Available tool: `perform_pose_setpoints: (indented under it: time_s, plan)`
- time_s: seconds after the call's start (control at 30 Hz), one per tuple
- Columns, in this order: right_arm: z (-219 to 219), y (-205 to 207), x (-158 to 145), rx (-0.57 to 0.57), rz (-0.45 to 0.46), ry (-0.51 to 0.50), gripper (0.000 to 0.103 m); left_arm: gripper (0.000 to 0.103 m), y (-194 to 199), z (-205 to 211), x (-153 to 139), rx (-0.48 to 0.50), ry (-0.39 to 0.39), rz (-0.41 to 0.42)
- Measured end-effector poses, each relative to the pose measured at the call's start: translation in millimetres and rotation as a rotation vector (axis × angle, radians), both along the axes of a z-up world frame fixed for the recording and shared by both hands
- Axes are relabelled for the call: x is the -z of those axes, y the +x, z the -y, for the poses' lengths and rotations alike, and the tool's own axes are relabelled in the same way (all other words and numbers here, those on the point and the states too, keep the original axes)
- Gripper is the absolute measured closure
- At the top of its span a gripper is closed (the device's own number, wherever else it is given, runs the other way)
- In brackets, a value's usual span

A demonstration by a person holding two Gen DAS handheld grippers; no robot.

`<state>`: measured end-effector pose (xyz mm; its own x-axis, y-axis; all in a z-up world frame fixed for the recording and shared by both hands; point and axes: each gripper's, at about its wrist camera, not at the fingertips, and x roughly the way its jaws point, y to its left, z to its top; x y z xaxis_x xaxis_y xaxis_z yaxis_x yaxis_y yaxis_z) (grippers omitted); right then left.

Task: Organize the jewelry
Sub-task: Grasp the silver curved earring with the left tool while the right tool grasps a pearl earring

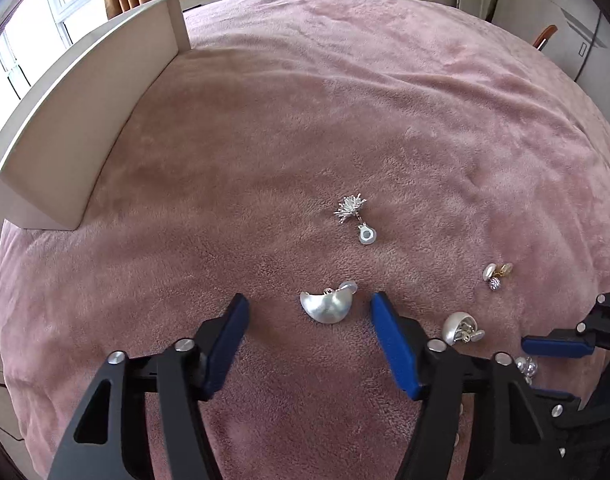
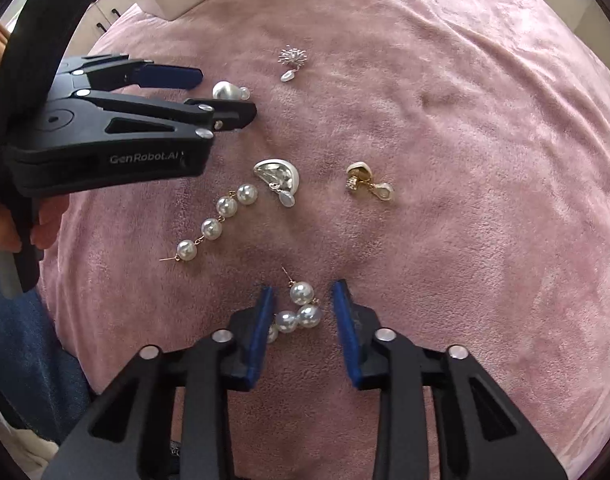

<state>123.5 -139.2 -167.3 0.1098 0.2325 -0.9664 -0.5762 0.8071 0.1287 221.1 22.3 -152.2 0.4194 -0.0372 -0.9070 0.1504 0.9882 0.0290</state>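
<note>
Earrings lie scattered on a pink plush blanket [image 1: 345,100]. My left gripper [image 1: 309,306] is open, its blue fingers either side of a silver half-moon earring [image 1: 325,307], not touching it. It also shows in the right wrist view [image 2: 227,92]. My right gripper [image 2: 303,304] is open around a bunched pearl drop earring [image 2: 299,310]; the left pad touches the pearls. Ahead lie a straight pearl drop earring [image 2: 217,220], a second half-moon earring [image 2: 279,180], a gold and pearl earring [image 2: 369,182] and a spiky silver earring [image 1: 351,208].
A white open box [image 1: 77,128] stands on the blanket at the far left. A hand holds the left gripper's handle [image 2: 21,224]. Cabinets and a window lie beyond the bed's edge.
</note>
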Motion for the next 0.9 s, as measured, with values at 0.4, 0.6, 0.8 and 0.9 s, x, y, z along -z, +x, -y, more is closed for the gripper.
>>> perform_pose_setpoints:
  time_s: [0.4,0.6,0.8,0.9]
  plan:
    - [9.1,-0.6,-7.6,-0.008,-0.006,0.038,0.080,0.074,6.4,-10.4,-2.7,-0.017,-0.040,-0.001]
    - [8.6,2.6,-14.0,-0.003,0.002,0.049,0.080,0.074,0.4,-10.3,-7.7,-0.019,-0.050,0.001]
    - [12.9,7.4,-23.2,0.009,0.015,0.063,0.080,0.074,-2.6,-11.8,-19.8,-0.013,-0.045,0.027]
    - [15.6,11.8,-32.3,0.013,0.032,0.072,0.080,0.074,-2.8,-14.3,-28.8,-0.011,-0.041,0.045]
